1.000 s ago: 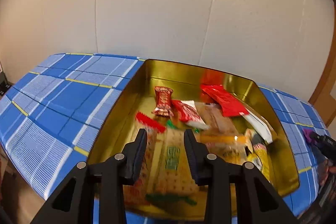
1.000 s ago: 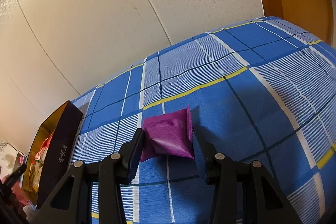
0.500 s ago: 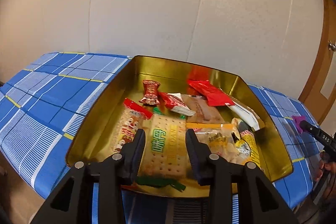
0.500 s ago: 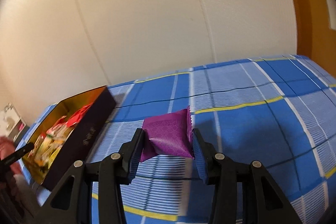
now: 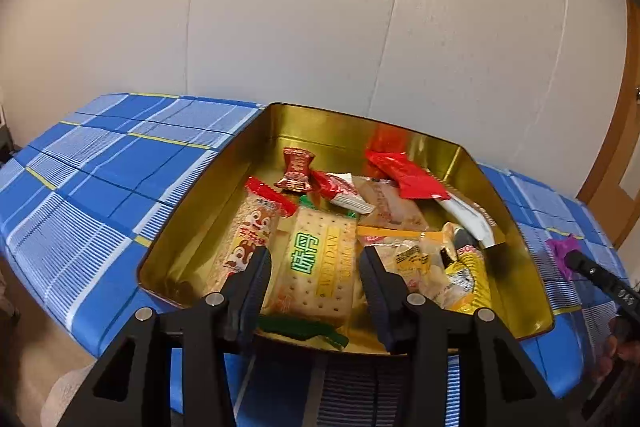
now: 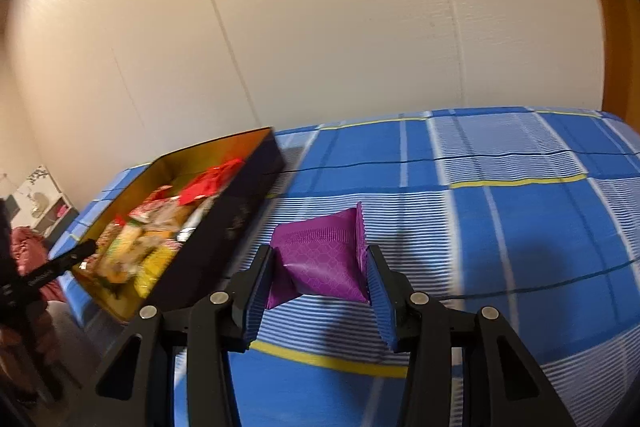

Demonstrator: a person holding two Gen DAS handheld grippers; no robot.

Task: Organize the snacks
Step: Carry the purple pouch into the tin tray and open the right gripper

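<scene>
An open gold tin [image 5: 340, 135] holds several wrapped snacks, among them a cracker packet [image 5: 320, 259] with green letters and a squirrel-print bar [image 5: 248, 231]. My left gripper [image 5: 314, 283] hovers over the tin's near edge with its jaws opening. The cracker packet lies below the gap, untouched by the pads. In the right wrist view my right gripper [image 6: 320, 279] is shut on a purple packet [image 6: 324, 259], held above the cloth just right of the tin's dark outer wall [image 6: 224, 227]. The same purple packet [image 5: 560, 247] shows at the right edge of the left wrist view.
A blue plaid cloth [image 6: 500, 211] covers the table, with the pale wall close behind. A wooden door frame [image 5: 616, 167] stands at the right. One of the left gripper's fingers [image 6: 60, 263] reaches over the tin, with a red sleeve [image 6: 28, 251] behind it.
My left jaws have spread wider and drawn back a little from the tin. The right gripper has carried the purple packet left toward the tin, and its view has rolled level.
</scene>
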